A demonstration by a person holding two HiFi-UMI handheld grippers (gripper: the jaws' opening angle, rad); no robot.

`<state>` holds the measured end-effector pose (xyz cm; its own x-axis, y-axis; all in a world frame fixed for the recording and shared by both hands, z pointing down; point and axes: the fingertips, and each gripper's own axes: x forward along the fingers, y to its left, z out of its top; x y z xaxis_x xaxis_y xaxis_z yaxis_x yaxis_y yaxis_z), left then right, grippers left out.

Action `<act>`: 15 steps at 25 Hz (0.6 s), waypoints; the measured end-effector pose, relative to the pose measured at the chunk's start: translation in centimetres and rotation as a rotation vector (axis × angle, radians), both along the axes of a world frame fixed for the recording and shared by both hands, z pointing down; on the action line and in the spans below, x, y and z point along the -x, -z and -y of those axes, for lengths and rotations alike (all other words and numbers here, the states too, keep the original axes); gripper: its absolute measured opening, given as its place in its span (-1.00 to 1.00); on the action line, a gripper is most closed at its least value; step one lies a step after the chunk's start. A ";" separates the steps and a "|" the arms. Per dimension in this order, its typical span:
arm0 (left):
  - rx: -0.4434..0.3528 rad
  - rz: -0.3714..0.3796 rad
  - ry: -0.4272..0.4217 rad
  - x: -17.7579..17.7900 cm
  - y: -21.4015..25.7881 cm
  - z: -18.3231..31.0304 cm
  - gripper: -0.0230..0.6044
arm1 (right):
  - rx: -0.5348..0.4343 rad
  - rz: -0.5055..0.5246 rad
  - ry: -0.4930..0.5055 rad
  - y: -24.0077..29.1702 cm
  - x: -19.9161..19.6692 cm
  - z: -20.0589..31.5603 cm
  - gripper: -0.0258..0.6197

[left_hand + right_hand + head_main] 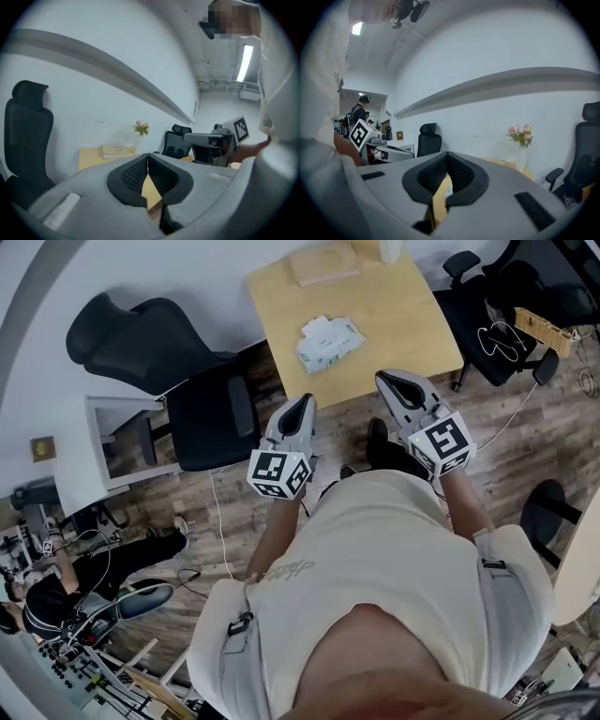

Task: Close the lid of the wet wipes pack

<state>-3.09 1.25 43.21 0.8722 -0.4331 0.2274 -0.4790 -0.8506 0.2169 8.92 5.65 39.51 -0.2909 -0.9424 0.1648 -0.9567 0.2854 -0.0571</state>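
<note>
The wet wipes pack [328, 341], white and pale green, lies near the middle of the light wooden table [403, 324], and its white lid flap looks raised. My left gripper [302, 402] hovers short of the table's near edge, its jaws shut with nothing in them. My right gripper [389, 379] is over the near edge, to the right of the pack, also shut and holding nothing. In the left gripper view the left gripper [148, 157] has its black pads pressed together, with the table behind. The right gripper [447, 155] looks the same in the right gripper view.
A flat book [323, 263] and a white vase [389, 249] stand at the table's far side. A black office chair [187, 381] sits left of the table, and another chair [497, 324] is on the right. A person [56, 601] sits at lower left.
</note>
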 end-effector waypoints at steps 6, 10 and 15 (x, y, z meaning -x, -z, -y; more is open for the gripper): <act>-0.059 0.019 0.105 -2.7 1.9 5.1 -0.88 | -0.049 0.005 0.083 0.9 -3.4 6.0 -0.91; -0.060 0.039 0.157 -4.0 1.3 7.1 -0.88 | -0.042 0.006 0.117 -0.1 -5.3 8.3 -0.92; -0.042 0.068 0.191 -6.3 0.3 8.6 -0.88 | 0.000 0.028 0.156 -2.0 -7.6 10.1 -0.92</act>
<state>3.23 -7.34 42.88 0.7569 -0.5993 0.2608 -0.6444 -0.7508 0.1450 16.53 -4.44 41.53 -0.4382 -0.8855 0.1546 -0.8989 0.4303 -0.0832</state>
